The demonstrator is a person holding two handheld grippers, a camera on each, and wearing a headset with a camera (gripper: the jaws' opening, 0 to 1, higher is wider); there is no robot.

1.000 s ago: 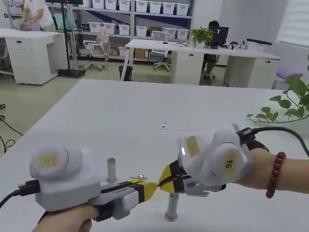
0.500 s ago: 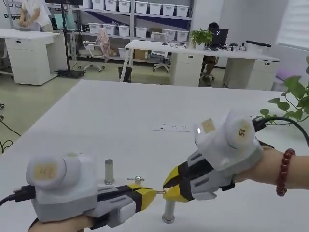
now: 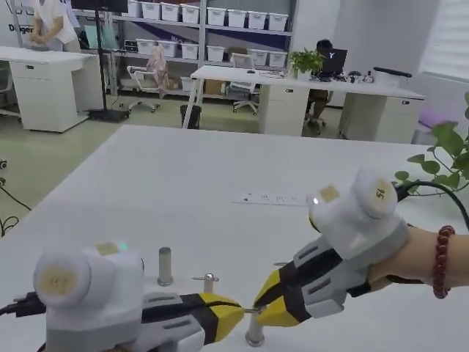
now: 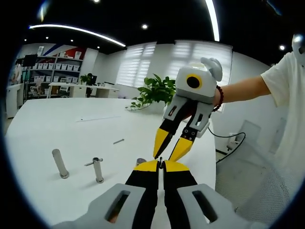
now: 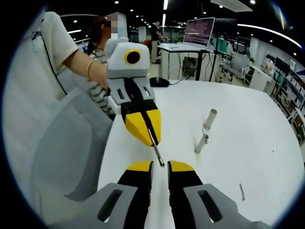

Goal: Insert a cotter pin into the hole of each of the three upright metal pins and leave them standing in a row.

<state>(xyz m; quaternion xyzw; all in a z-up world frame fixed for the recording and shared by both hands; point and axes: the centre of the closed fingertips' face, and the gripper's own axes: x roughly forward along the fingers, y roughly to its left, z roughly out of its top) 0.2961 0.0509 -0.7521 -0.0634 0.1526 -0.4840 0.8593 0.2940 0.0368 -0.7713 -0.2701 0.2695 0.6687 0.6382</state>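
A plant was parked at the right edge of the table, and a spare pin could be seen lying flat on it. One post was half hidden under the jaw tips. A cotter pin was clamped in the left gripper between both grippers, pointed lengthwise straight at the right gripper, whose jaws were slightly parted.

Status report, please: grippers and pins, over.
Left gripper shut on cotter pin. Right gripper open at its tip. Middle metal pin already pinned; end pins bare. Nothing in the way.
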